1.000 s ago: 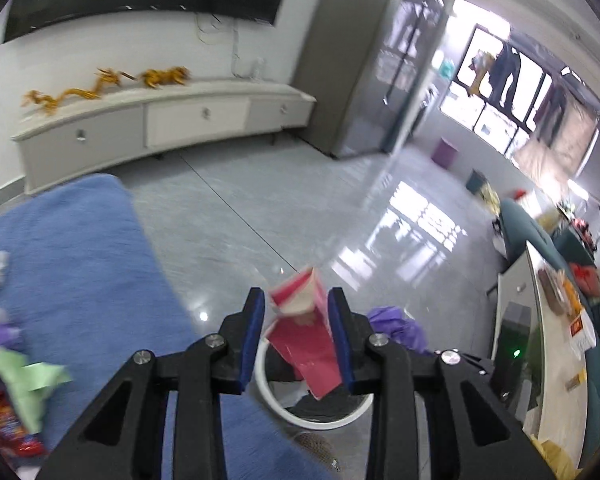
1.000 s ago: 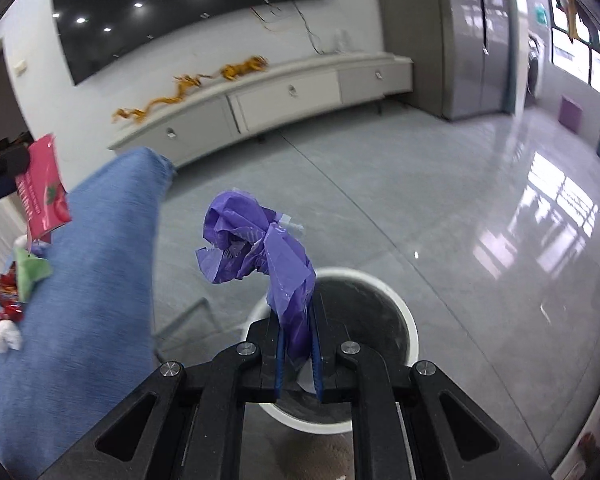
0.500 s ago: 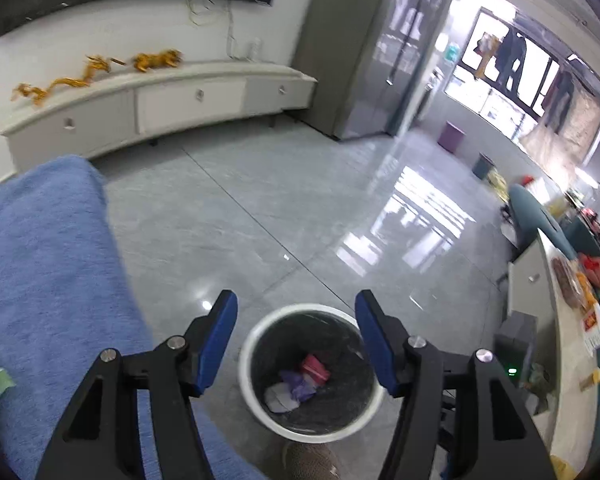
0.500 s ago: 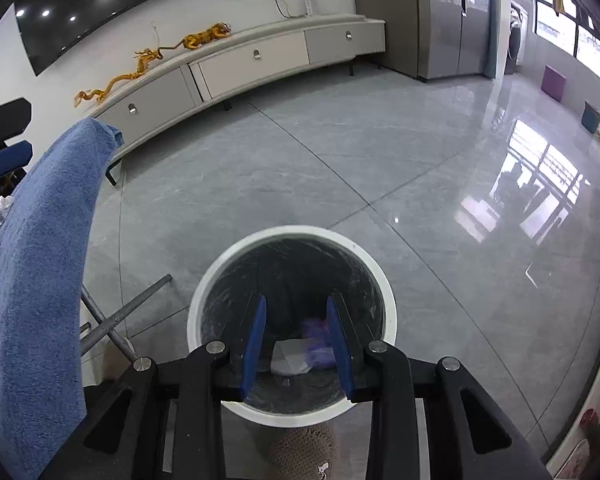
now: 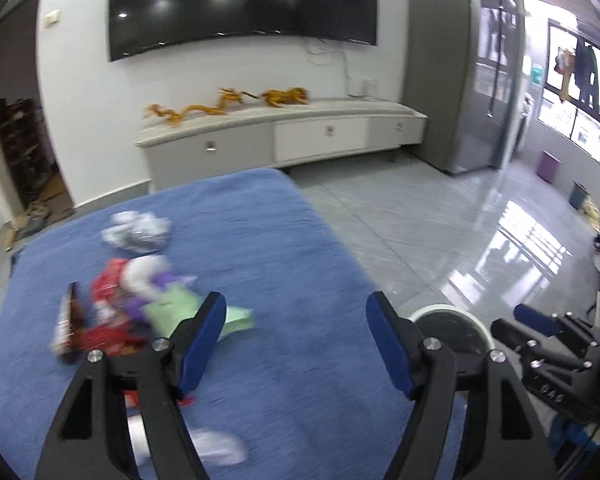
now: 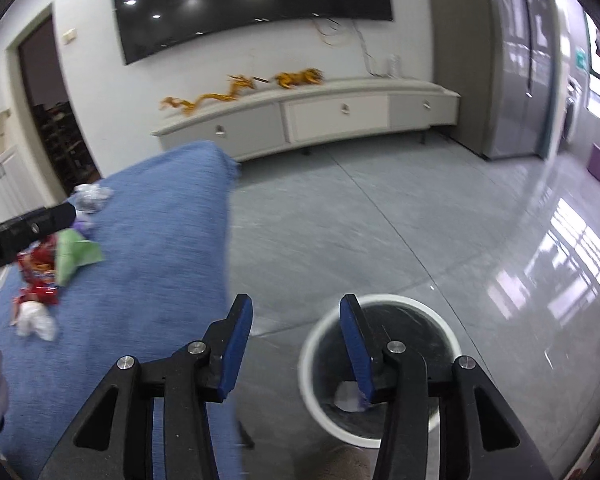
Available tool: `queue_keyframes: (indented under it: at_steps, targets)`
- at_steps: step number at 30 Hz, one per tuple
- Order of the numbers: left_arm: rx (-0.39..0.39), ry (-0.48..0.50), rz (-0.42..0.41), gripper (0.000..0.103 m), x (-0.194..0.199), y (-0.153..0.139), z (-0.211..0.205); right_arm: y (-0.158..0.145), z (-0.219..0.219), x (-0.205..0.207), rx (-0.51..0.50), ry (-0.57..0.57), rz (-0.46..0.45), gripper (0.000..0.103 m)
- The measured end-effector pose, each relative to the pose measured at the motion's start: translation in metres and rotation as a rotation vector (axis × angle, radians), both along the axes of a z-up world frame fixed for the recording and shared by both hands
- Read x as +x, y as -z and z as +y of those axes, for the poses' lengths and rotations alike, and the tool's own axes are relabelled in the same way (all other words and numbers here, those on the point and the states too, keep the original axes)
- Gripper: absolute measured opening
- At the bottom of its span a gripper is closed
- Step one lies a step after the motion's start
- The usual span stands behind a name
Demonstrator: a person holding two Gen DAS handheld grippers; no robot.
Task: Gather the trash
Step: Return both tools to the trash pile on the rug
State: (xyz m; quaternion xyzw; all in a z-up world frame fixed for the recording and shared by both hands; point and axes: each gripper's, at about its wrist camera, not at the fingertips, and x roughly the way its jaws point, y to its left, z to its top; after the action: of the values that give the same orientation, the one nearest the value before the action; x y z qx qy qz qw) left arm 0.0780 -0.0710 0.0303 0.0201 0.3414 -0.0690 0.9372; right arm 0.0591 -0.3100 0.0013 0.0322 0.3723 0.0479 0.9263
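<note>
The left gripper (image 5: pixel 296 320) has just been opening; its jaws stand apart, empty, above the blue cloth (image 5: pixel 260 240). The trash pile (image 5: pixel 132 304) lies just ahead-left of it. The right gripper (image 6: pixel 296 336) has likewise just been opening, empty; the white bin (image 6: pixel 312 384) sits directly below its right finger.

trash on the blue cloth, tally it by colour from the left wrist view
silver foil ball: 1
green paper: 1
red wrappers: 1 blurred cluster
purple scrap: 1
white wads: 2
brown packet: 1
total: about 7
</note>
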Motion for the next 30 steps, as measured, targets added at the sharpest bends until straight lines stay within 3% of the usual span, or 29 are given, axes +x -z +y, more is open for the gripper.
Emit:
queue_keyframes:
  at_steps: [7, 16, 30]
  targets:
    - [-0.032, -0.074, -0.013, 0.071, -0.022, -0.006, 0.055, -0.021, 0.057, -0.012, -0.025, -0.093, -0.026, 0.045]
    - [-0.075, -0.125, -0.036, 0.071, -0.045, -0.006, 0.097, -0.043, 0.116, -0.025, -0.079, -0.165, -0.054, 0.047]
    - [-0.105, -0.178, -0.025, 0.071, -0.059, 0.005, 0.143, -0.047, 0.171, -0.023, -0.111, -0.229, -0.054, 0.048]
